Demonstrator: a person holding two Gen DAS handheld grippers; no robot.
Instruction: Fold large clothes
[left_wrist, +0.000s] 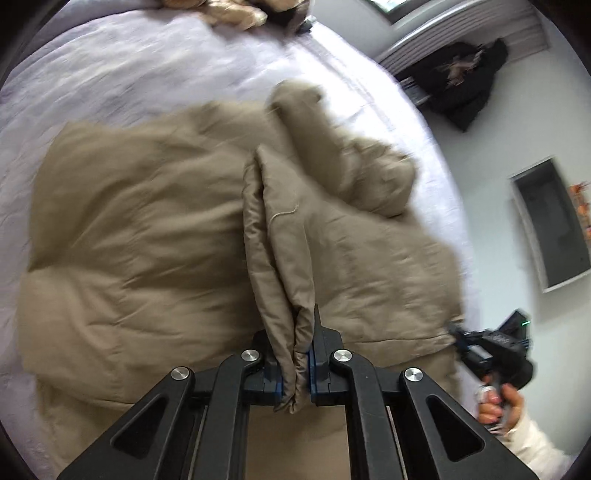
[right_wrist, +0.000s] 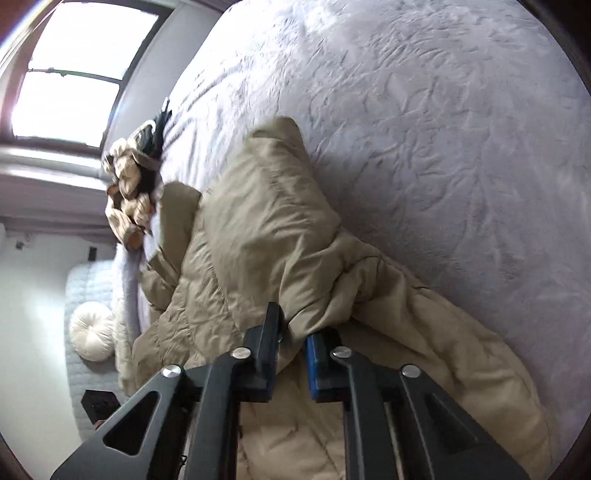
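A puffy tan jacket (left_wrist: 147, 229) lies crumpled on a bed with a pale lilac cover (left_wrist: 110, 74). My left gripper (left_wrist: 293, 343) is shut on a doubled fold of the jacket's edge, which stands up between the pads. At the right of the left wrist view, a hand (left_wrist: 498, 402) in a cream sleeve holds my right gripper (left_wrist: 458, 334) at the jacket's hem. In the right wrist view, my right gripper (right_wrist: 295, 328) pinches tan jacket (right_wrist: 258, 229) fabric between its blue pads. A sleeve (left_wrist: 306, 122) lies folded over the body.
A heap of beige and black clothes (right_wrist: 129, 192) sits at the bed's far edge near a window (right_wrist: 74, 74). A black coat (left_wrist: 461, 81) hangs on the wall. A round white cushion (right_wrist: 90, 336) and a black box (right_wrist: 99, 402) lie beside the bed (right_wrist: 443, 147).
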